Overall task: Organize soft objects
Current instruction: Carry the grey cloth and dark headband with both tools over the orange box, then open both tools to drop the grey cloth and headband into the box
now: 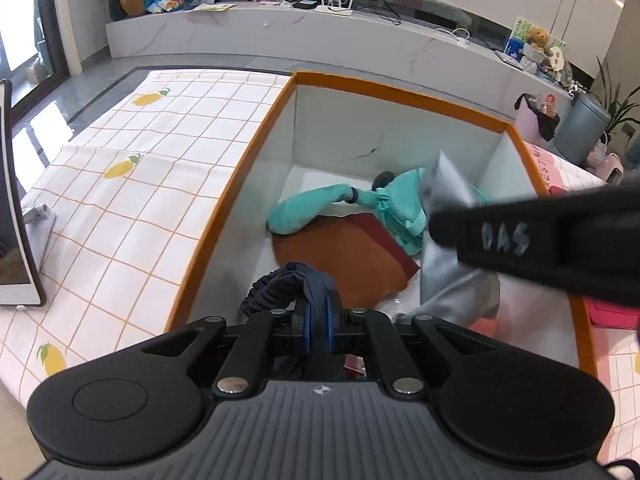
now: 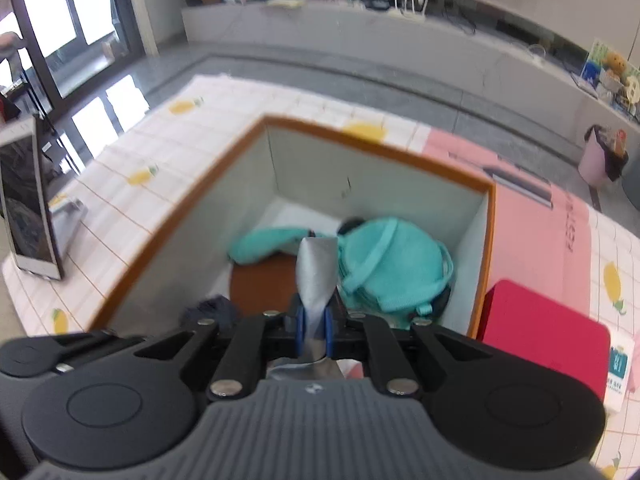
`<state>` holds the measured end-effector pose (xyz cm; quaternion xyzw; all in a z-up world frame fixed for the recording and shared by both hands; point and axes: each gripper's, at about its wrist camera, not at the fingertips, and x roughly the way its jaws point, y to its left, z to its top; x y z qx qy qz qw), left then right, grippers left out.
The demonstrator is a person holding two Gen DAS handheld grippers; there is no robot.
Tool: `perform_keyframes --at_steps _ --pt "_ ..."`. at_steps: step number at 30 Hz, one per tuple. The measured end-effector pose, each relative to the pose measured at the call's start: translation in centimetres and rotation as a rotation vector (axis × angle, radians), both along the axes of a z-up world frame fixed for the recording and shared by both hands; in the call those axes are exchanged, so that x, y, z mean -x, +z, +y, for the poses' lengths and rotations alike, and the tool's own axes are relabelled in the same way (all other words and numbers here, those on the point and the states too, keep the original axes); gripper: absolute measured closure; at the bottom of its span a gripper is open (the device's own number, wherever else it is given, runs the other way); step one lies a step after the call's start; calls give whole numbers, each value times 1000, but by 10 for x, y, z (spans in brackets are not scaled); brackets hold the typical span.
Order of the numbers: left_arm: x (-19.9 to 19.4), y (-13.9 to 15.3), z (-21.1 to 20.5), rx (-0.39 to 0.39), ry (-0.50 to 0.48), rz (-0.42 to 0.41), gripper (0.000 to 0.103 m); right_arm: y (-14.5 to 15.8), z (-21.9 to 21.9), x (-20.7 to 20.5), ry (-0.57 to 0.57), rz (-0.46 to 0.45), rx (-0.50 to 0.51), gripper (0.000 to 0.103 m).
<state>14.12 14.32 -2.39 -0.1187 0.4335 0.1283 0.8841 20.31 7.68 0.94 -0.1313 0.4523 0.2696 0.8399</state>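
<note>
1. While both of your grippers hang over the orange-rimmed box (image 1: 224,196), your left gripper (image 1: 316,320) has its blue pads pressed together on a dark navy cloth (image 1: 304,280), whose gathered elastic edge bunches up just left of the fingers.
2. Your right gripper (image 2: 314,328) is likewise clamped, pinching a silver-grey cloth (image 2: 316,268) that stands up in a twisted strip between its pads.
3. In the left wrist view, that same grey cloth (image 1: 448,276) hangs from the right gripper's black body (image 1: 540,236), draping down to the box's white floor on the right side.
4. Inside the box, a teal fabric bundle (image 2: 384,264) lies toward the far right corner, with one long teal sleeve-like piece (image 1: 308,208) stretched out to the left.
5. Beneath the teal bundle, a flat brown sheet (image 1: 340,256) rests on the box floor.
6. Outside the box, a white checked tablecloth with lemon prints (image 1: 132,184) covers the table.
7. A tablet (image 2: 28,208) stands propped at the table's left edge.
8. To the right of the box lie a pink box (image 2: 532,232) and, nearer you, a red one (image 2: 544,328).
</note>
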Motion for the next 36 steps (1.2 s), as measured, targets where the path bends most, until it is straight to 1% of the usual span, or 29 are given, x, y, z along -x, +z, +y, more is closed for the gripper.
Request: perform_keyframes --at_steps 2,4,9,12,16,18,19,24,27,28,30,31,32,34,36 --pt "0 -1 1 13 2 12 95 -8 3 -1 12 9 33 96" --pt "-1 -3 4 30 0 27 95 -16 4 -3 28 38 62 96" --pt "-5 -7 5 24 -10 61 95 -29 -1 -13 12 102 105 96" --pt "-4 -7 5 29 -2 67 94 -32 -1 -14 21 102 138 95" --pt "-2 -2 9 37 12 24 85 -34 -3 -13 41 112 155 95" --pt "0 1 9 47 -1 13 76 -35 -3 -12 51 112 158 95" --pt "1 2 9 57 -8 4 73 -35 -4 -12 52 111 159 95" --pt "10 10 7 48 -22 -51 59 -34 -8 -10 54 110 152 95" --pt "14 16 6 50 -18 -86 54 -31 -11 -11 51 106 136 95" --pt "18 19 8 57 -9 -110 51 -30 -12 -11 45 102 129 95" --pt "28 29 15 79 6 -196 37 -25 -15 -11 28 89 109 95" --pt "32 34 19 91 9 -238 32 -23 -16 -12 22 82 99 95" --pt "36 38 24 114 24 -276 30 -21 -16 -13 17 75 90 95" --pt "42 42 34 169 62 -327 30 -14 -16 -16 0 61 67 95" --pt "42 41 41 196 79 -331 30 -7 -13 -20 -11 44 35 95"
